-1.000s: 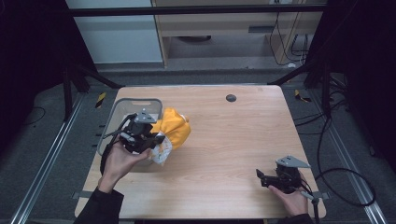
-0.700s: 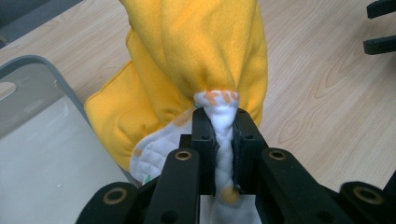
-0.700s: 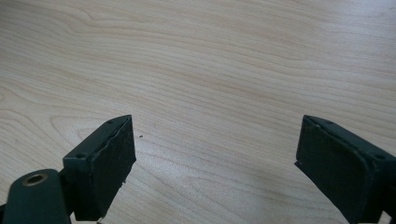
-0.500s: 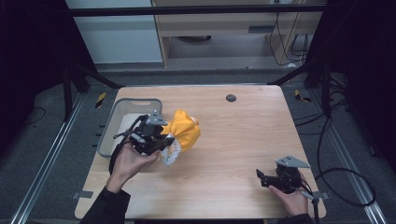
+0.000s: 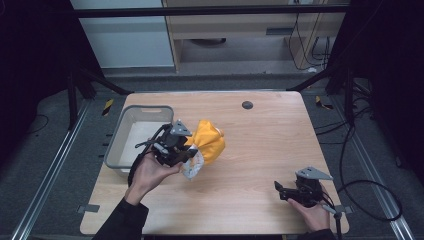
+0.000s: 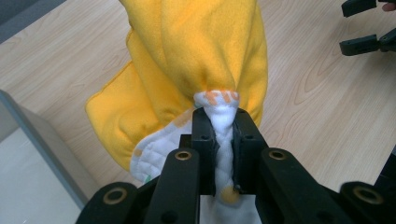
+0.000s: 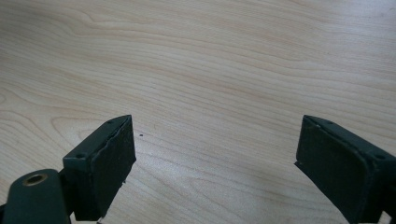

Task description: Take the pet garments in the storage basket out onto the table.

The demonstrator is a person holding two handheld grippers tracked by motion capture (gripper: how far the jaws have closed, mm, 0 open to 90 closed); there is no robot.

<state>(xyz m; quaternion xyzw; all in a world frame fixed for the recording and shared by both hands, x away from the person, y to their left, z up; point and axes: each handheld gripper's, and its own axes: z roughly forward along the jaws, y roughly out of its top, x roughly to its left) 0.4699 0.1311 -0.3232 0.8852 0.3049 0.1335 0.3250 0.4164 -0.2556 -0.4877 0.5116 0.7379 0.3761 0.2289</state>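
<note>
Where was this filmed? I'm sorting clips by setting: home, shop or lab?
Probably a lab or workshop set up for recording. A bare wooden table stands inside a dark metal frame, loose cables lie on the grey floor, and a person's hand holds a gripper at the table.

A light wooden table (image 5: 270, 150) fills the centre of the frame on grey carpet (image 5: 45, 165). A wooden cabinet (image 5: 235, 25) stands at the top, cables (image 5: 370, 200) trail at lower right, and the side edges are dark.
</note>
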